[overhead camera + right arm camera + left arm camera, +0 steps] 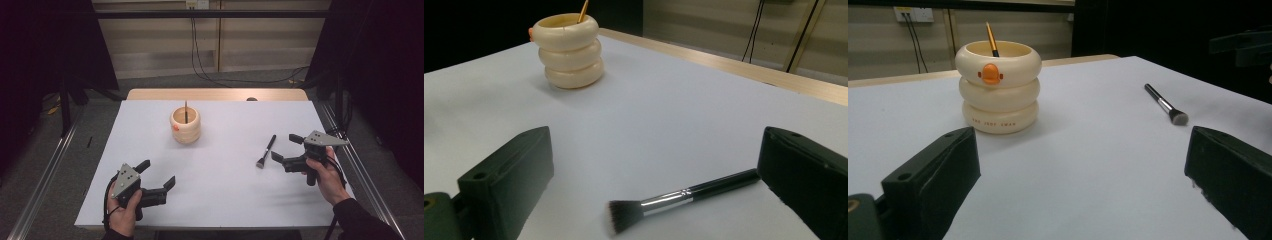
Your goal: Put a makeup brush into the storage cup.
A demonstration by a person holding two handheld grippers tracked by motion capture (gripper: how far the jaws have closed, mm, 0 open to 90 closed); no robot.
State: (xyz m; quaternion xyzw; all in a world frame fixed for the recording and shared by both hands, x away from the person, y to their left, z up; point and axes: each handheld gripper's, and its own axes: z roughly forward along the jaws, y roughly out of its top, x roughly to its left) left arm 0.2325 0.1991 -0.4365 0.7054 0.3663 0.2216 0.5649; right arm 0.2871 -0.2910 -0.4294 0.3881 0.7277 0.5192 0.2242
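Brush (266,151) lying flat near desk's (225,200) right edge, before spread right gripper (289,149); left gripper (159,177) spread too; holder (185,125) containing upright stick (186,111).

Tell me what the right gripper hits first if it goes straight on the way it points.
Most likely the makeup brush, lying flat just ahead between the open right gripper fingers. The cream holder stands farther off, to one side.

Centre frame, the holder (185,125) is cream with an orange beak and tiny orange lettering; the brush (265,151) is black with silver; my table sheet (225,190) is white.
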